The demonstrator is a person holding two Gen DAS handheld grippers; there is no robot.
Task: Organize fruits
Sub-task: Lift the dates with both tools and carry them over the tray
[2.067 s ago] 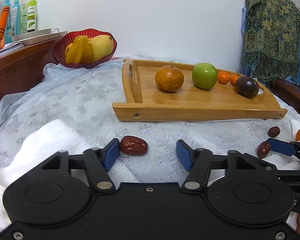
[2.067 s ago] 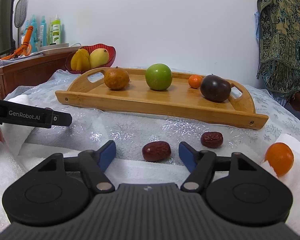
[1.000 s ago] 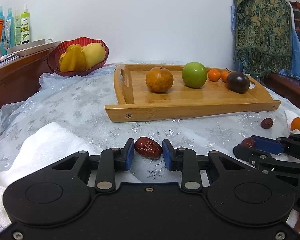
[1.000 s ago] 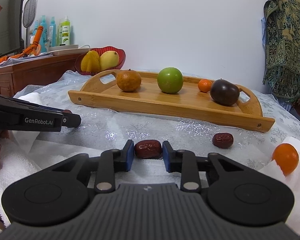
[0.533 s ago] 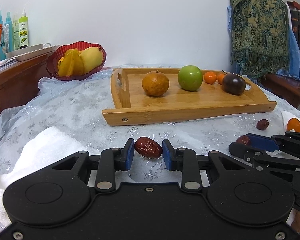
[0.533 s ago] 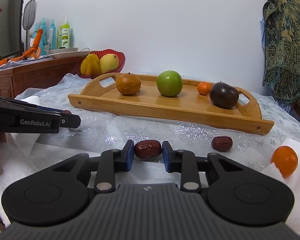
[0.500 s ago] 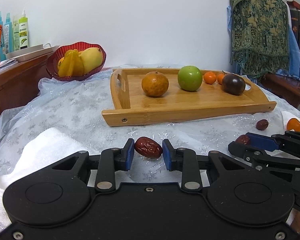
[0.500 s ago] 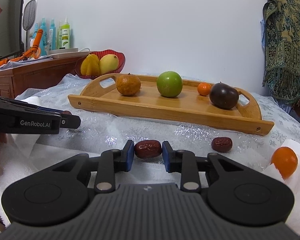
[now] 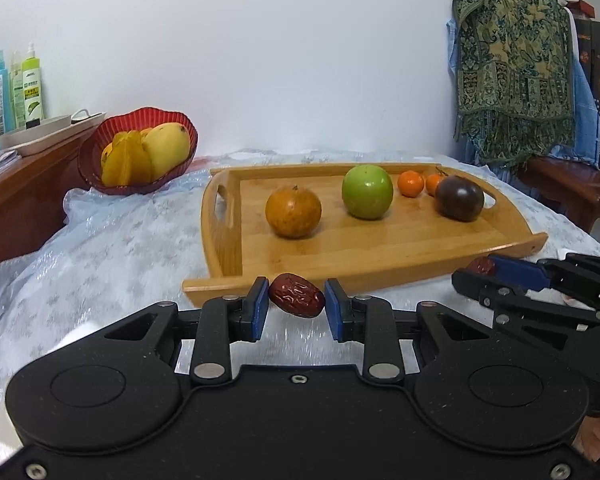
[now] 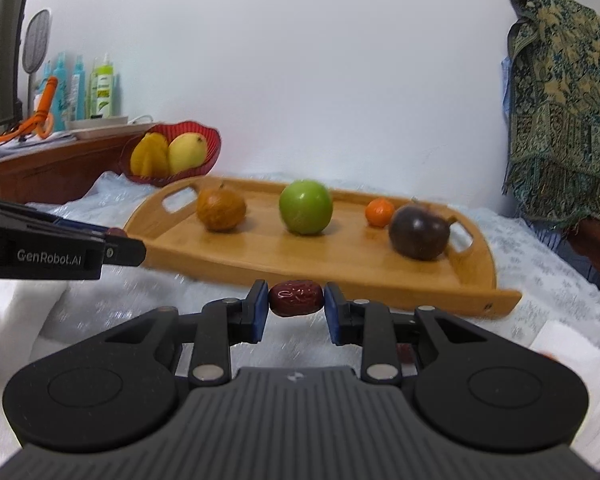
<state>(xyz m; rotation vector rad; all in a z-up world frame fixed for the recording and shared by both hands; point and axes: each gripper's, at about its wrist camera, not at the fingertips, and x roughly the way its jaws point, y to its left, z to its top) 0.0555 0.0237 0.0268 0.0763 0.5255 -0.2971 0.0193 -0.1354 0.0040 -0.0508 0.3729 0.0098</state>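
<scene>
The tabletop (image 9: 112,256) is covered with a thin, shiny pale-blue cloth with a snowflake pattern, and a soft white towel (image 10: 16,320) lies at its near side. At 12 o'clock from both tools stands a long wooden tray (image 9: 380,252) of smooth bamboo, with a low rim and a cut-out handle at each end. It holds, from its left end to its right, a round dull-orange fruit (image 9: 293,211), a glossy green apple (image 9: 367,191), two small mandarins (image 9: 411,184) and a dark purple round fruit (image 9: 459,198). At 10 o'clock a red ribbed bowl (image 9: 100,176) holds a yellow mango (image 9: 166,150) and a ridged starfruit (image 9: 126,162). The left tool (image 9: 296,304) is clenched on a red date (image 9: 297,300), wrinkled and oval, which is off the cloth; its long axis runs across between the blue pads, tilted slightly down to the right. The right tool (image 10: 296,300) grasps a second red date (image 10: 296,297) in the same way, its long axis nearly level from pad to pad, in front of the tray's near rim.
</scene>
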